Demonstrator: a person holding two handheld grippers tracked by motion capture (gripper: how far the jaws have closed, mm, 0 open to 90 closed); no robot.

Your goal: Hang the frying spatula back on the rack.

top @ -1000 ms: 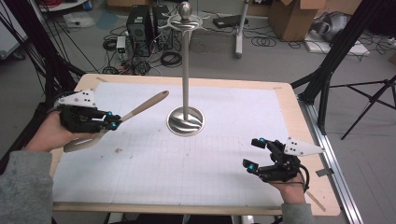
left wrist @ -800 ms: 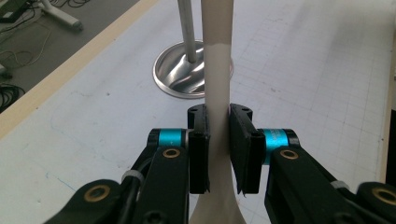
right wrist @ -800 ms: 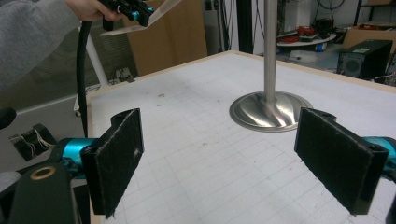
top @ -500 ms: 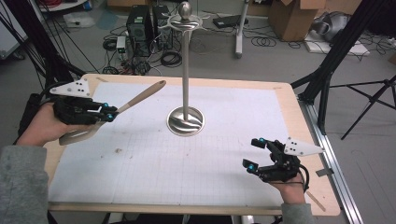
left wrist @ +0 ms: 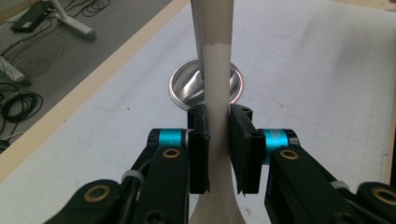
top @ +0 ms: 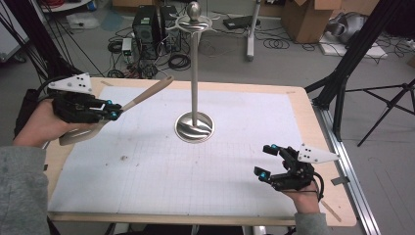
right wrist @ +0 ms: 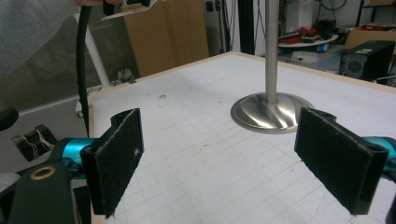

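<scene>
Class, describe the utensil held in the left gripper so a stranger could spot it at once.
Find the tall steel stand mid-table, then look left to the left gripper. Its jaws clamp a long beige spatula-like utensil, handle angled up toward the stand; nothing else here is beige and slender.

Steel stand (top: 195,125) mid-table — sole obstacle, open mat (top: 147,176) all around

High view down over the table (top: 205,196); both claw views low, close, sharing the steel stand (top: 195,125)
</scene>
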